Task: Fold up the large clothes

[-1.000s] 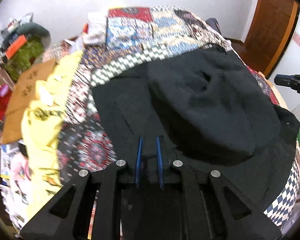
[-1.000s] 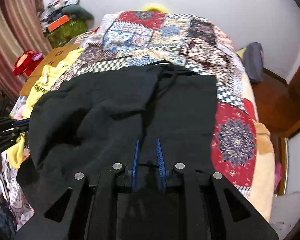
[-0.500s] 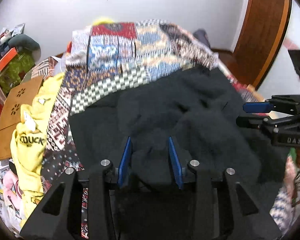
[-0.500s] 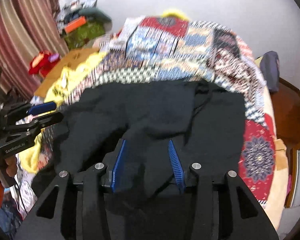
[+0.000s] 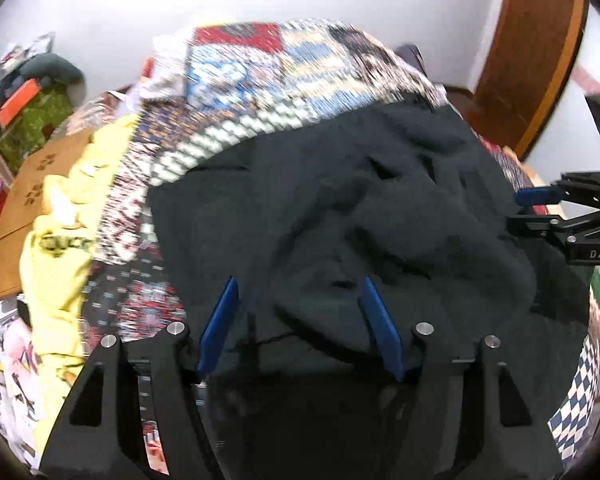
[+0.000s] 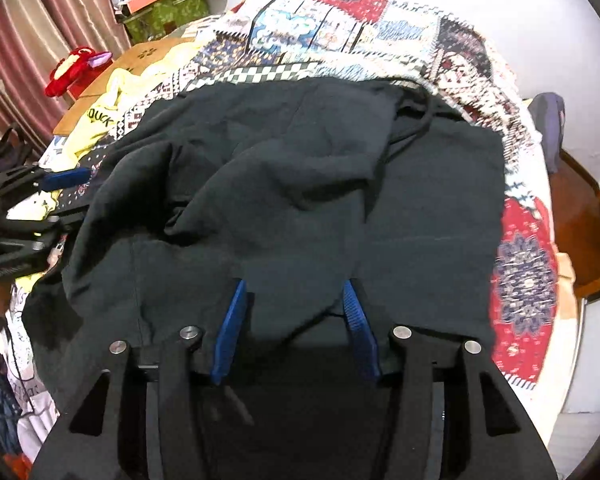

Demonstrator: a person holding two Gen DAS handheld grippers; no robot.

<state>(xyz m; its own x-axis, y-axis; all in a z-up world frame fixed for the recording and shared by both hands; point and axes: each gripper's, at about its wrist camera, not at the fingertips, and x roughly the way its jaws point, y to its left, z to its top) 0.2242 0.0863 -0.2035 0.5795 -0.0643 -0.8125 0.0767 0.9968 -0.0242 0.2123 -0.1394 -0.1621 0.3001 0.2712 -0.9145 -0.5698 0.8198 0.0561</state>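
1. A black garment [image 6: 300,184] lies rumpled across a bed covered by a patchwork quilt [image 6: 340,36], filling most of both views.
2. Seen from the right gripper [image 6: 296,300], the garment's far edge runs straight below the quilt's checkered band; its right edge stops short of the bed's side, leaving a strip of red quilt showing.
3. A yellow shirt [image 5: 56,248] lies on the quilt to the left of the left gripper [image 5: 300,296], just beside the garment's left edge.
4. Left gripper: blue fingers [image 5: 220,320] spread wide, released, with a loose fold of the garment lying between them.
5. Right gripper: fingers [image 6: 232,328] equally wide apart, gripping nothing; cloth sits between them.
6. Each gripper appears at the edge of the other's view, at opposite sides of the garment's near end.
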